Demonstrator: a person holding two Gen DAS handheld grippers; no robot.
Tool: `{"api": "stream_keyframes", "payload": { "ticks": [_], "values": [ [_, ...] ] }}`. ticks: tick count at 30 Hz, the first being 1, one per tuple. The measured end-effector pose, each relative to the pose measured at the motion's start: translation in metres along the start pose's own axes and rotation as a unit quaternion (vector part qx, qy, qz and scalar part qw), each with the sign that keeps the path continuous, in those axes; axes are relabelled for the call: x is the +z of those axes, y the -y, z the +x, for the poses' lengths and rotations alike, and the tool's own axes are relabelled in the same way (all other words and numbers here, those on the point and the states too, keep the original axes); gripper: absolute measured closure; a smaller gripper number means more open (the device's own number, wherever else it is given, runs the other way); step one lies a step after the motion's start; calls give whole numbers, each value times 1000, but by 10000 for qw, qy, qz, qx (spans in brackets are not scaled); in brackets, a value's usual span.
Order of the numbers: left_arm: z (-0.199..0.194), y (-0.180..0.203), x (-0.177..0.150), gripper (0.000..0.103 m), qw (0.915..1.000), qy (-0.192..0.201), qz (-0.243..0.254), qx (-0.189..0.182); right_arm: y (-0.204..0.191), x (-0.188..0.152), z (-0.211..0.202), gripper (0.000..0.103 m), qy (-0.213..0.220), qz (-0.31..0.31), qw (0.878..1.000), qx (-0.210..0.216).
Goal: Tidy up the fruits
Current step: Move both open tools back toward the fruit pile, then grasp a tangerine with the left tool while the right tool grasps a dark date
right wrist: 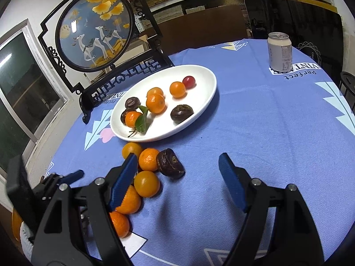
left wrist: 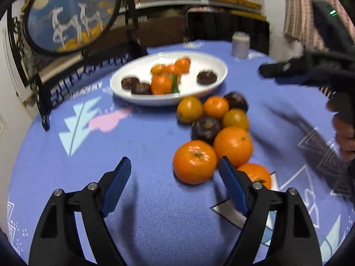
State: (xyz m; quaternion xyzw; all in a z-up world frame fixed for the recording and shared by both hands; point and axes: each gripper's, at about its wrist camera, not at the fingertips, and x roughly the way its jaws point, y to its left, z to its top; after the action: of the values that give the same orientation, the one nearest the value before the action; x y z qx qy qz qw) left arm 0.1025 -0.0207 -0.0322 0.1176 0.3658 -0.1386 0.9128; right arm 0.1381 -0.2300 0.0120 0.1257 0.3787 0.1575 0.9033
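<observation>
I hold the left claw [left wrist: 175,166] spread and empty, low over the surface [left wrist: 144,133], just beside the nearest mandarin [left wrist: 194,161]. Its right pad is touching or almost touching this fruit, I cannot tell which. I judge the claw is wide so that it can go around the mandarin. The right claw [right wrist: 177,163] is also spread, with nothing between its pads; I think it waits so the two do not collide. The loose pile, mandarins and dark mangosteens [left wrist: 206,129], lies just in front of the white plate [right wrist: 206,93], which already carries sorted fruits. A drink can [right wrist: 279,52] stands well behind the plate.
</observation>
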Motion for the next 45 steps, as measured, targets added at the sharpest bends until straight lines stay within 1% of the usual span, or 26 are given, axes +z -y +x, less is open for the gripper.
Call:
{"api": "stream_keyframes", "payload": {
  "ticks": [1, 2, 3, 5, 7, 8, 10, 11, 12, 14, 15, 17, 21, 23, 24, 27, 29, 31, 33, 36, 38, 40, 43, 45],
  "values": [
    [0, 0, 0, 17, 10000, -29, -32, -53, 0, 0, -1, 25, 4, -5, 10000, 6],
    [3, -1, 1, 14, 10000, -55, -51, -19, -1, 0, -1, 25, 9, -7, 10000, 9],
    [3, -2, 1, 11, 10000, -38, -50, 78, -1, 0, -1, 25, 10, -14, 10000, 9],
    [0, -11, 1, 10, 9994, 42, -131, 307, -2, -1, 0, 25, -3, -46, 10000, -12],
    [-1, -29, 2, 10, 9974, 17, -409, 599, -2, -1, 3, 25, -40, -57, 10000, -27],
    [-2, -35, 2, 10, 9964, 8, -525, 660, -2, -2, 4, 25, -67, -63, 10000, -22],
    [-1, -43, 2, 10, 9959, -46, -739, 527, -4, -5, 12, 25, -179, -84, 9998, 34],
    [0, -40, 2, 10, 9967, -59, -678, 433, -6, -7, 15, 25, -237, -92, 9996, 75],
    [0, -33, 2, 10, 9978, -44, -514, 407, -7, -8, 18, 25, -281, -98, 9995, 87],
    [-1, -19, 2, 10, 9986, 9, -232, 480, -12, -10, 26, 26, -394, -133, 9990, 145],
    [1, -13, 1, 10, 9986, -17, -98, 529, -14, -11, 28, 27, -401, -161, 9990, 103],
    [5, -10, 0, 10, 9986, -129, -37, 516, -19, -11, 34, 27, -376, -282, 9988, -115],
    [6, -18, 1, 10, 9984, -193, -251, 475, -18, -11, 45, 27, -427, -391, 9970, -506],
    [8, -18, 1, 10, 9982, -224, -262, 481, -10, -8, 49, 28, -448, -340, 9960, -691],
    [7, -17, 1, 10, 9982, -227, -255, 488, -1, -5, 46, 29, -380, -163, 9968, -678],
    [5, -16, 1, 10, 9984, -168, -237, 493, 23, 5, 36, 33, -190, 230, 9952, -927],
    [5, -15, 1, 10, 9983, -165, -220, 507, 40, 8, 32, 33, -170, 440, 9947, -917],
    [5, -15, 1, 10, 9983, -165, -213, 518, 46, 8, 29, 33, -166, 519, 9949, -854],
    [5, -15, 1, 10, 9983, -143, -217, 523, 40, 7, 30, 34, -159, 374, 9960, -802],
    [4, -16, 2, 10, 9983, -86, -225, 539, 16, 1, 39, 40, -214, -276, 9948, -952],
    [5, -17, 3, 10, 9983, -110, -234, 525, 6, -3, 45, 41, -271, -548, 9928, -1028],
    [7, -17, 3, 10, 9986, -139, -251, 454, -4, -6, 54, 44, -326, -745, 9912, -1045],
    [11, -16, 6, 12, 9987, -181, -247, 419, -13, -9, 65, 44, -383, -961, 9889, -1068],
    [15, -16, 9, 17, 9985, -206, -259, 425, -17, -10, 72, 44, -419, -1041, 9873, -1121]
  ]
}}
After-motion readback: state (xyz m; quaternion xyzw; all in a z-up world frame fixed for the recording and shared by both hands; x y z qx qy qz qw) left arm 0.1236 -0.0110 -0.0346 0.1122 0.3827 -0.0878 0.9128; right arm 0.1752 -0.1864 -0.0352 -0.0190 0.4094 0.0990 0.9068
